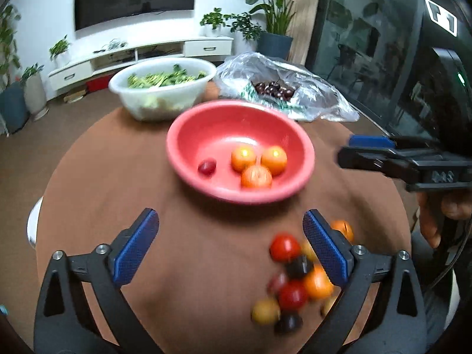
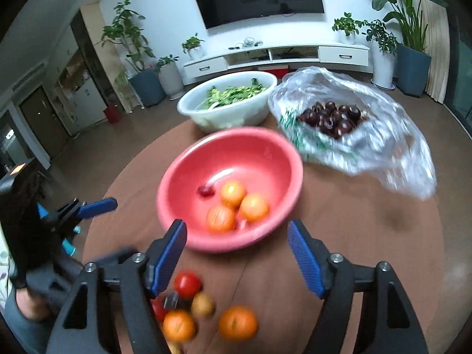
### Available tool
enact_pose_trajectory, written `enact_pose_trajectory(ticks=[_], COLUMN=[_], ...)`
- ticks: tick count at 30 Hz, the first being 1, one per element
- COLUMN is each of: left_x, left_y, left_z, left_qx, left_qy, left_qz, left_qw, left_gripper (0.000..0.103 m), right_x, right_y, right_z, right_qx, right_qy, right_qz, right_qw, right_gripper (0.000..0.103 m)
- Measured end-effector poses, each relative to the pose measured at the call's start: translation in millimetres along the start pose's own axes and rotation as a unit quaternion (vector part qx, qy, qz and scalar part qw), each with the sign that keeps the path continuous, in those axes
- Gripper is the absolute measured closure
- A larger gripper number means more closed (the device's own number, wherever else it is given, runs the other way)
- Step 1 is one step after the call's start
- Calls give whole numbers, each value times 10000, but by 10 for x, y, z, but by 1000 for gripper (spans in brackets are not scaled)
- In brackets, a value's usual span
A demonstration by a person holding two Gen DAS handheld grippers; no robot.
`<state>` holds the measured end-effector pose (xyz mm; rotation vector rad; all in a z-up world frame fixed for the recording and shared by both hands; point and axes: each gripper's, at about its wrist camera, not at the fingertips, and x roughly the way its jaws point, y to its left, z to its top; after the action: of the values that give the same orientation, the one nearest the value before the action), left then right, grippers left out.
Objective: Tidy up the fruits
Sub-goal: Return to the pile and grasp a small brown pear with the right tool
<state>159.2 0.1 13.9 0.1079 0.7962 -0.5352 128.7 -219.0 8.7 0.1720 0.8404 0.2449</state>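
A pink bowl [image 1: 206, 124] sits mid-table and holds three orange fruits [image 1: 256, 162] and one small red fruit [image 1: 207, 167]; it also shows in the right wrist view [image 2: 265, 153]. A loose pile of red, orange, yellow and dark small fruits [image 1: 295, 280] lies on the near table, also seen in the right wrist view [image 2: 203, 303]. My left gripper [image 1: 230, 250] is open and empty, above the table left of the pile. My right gripper [image 2: 237, 262] is open and empty, just in front of the bowl; it appears from the side at the right of the left wrist view [image 1: 365, 153].
A white basin of green vegetables [image 1: 165, 100] stands at the back of the round brown table [image 1: 118, 177]. A clear plastic bag with dark cherries [image 1: 274, 88] lies behind the bowl at right. The table edge curves close on both sides.
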Motion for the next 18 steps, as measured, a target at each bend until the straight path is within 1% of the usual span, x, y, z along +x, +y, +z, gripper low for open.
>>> enact_pose_trajectory(ticks=[3,5,9,12,13,15,17,18], left_x=[-228,-349,-474,-529,-542,-577,-623,-627], left_y=[-43,-97,-236,-347,-385,-427,-454,-449], left_z=[-316,-527,-913,-1103,-1147,-1205,-1255,-1265], left_qx=[-137,-199,-281,-264,-264,-242,-238,-258], left_qy=[-1,26,190,237,243,205,149,154], left_qz=[24,11,77,146,168,240,328,361], left_qw=[9999,9998,9994,9993,9992,9992,9991,9989], left_gripper=[3,3,3,2,0,0,0,0], right_x=[-216,-318,-367,-309,-286,-219,-156,-132], right_y=[129,232,426,560,585,631,672,689], right_z=[-380,-648,-1049,-1226,-1250,-1278,-1302,-1307], right_qx=[-108,-160,-257,-391,-420,-432,-461,-491], right_qy=[-72,-36,116,293,327,416,489,522], right_qz=[80,160,223,260,229,172,136,127], right_qw=[9999,9997,9994,9985,9983,9981,9976,9973], right_gripper=[29,29,29,29,29,29,34,38])
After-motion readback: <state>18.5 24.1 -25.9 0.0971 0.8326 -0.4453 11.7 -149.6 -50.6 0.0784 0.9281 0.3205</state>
